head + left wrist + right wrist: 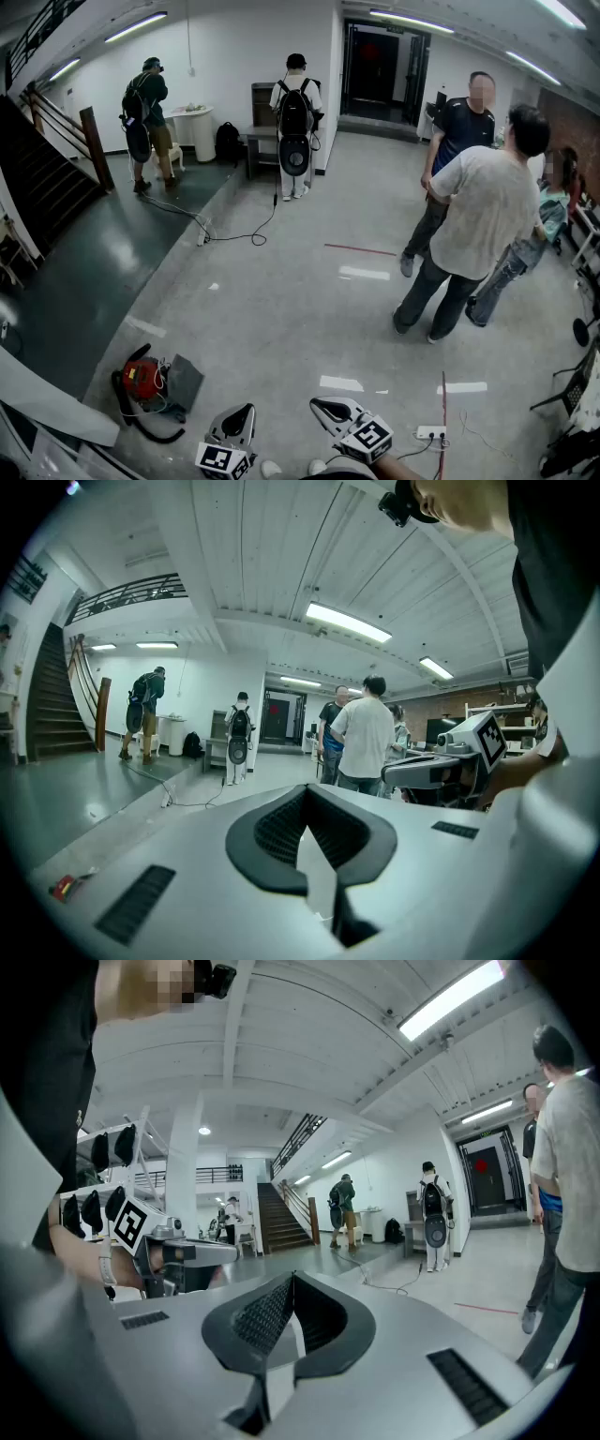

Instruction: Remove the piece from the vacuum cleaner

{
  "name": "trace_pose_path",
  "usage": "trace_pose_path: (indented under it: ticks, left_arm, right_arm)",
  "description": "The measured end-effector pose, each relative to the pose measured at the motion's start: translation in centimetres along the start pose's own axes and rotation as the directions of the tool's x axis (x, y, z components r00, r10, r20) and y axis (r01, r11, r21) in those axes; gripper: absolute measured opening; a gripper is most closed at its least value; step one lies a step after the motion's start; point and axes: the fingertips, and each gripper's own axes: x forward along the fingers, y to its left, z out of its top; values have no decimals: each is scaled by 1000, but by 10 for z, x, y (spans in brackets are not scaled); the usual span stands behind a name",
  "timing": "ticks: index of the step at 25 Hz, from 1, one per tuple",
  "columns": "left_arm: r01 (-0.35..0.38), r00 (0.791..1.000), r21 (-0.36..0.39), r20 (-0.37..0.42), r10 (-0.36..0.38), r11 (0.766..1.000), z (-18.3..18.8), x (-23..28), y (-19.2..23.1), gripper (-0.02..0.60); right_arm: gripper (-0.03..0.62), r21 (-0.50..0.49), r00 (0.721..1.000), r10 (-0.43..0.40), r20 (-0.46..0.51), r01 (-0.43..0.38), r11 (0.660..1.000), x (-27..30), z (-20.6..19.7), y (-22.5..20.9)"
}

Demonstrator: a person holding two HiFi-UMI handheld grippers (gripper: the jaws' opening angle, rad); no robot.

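- Red canister vacuum cleaner (142, 379) w/ black looped hose (150, 433) sits on the pale floor (281, 319), low-left in head view. A grey flat panel (185, 381) touches its right side; prob. the piece to remove, can't be sure.
- Left gripper (242, 417) is the nearer one: vac lies ahead & to its left, apart from it. Right gripper (330, 410) is farther off, on the other side.
- Both grippers clenched, tips meeting, nothing btwn them; aimed out across the room.
- Gripper views show the jaws clearly but look over the vac. Left gripper view has only a small red speck (63, 886) at bottom-left, maybe it. Head view alone places the vac.
- Next move, as I judge: swing left & down.
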Motion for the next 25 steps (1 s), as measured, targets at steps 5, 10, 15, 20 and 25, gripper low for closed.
trace_pose_path:
  ticks: [5,10,15,20,25]
  left_arm:
    - [-32,999,29,16,32,999,1,-8,56,18]
    - [-59,998,2,39,59,998,-1,-36,117,18]
    - [-101,994,-30,32,102,994,-15,-66,184,18]
    - [-134,991,-48,3,134,990,-37,-79,239,18]
    - [-159,987,-38,-5,159,987,-36,-71,289,18]
  right_arm:
    - [29,-3,1000,-5,30,5,1000,36,8,9]
    - [29,-4,999,0,41,0,1000,93,19,33]
    - [29,23,999,25,45,-26,999,154,23,56]
    - [29,-3,998,59,18,-59,998,208,14,71]
    - [29,-4,995,96,10,-96,995,264,24,74]
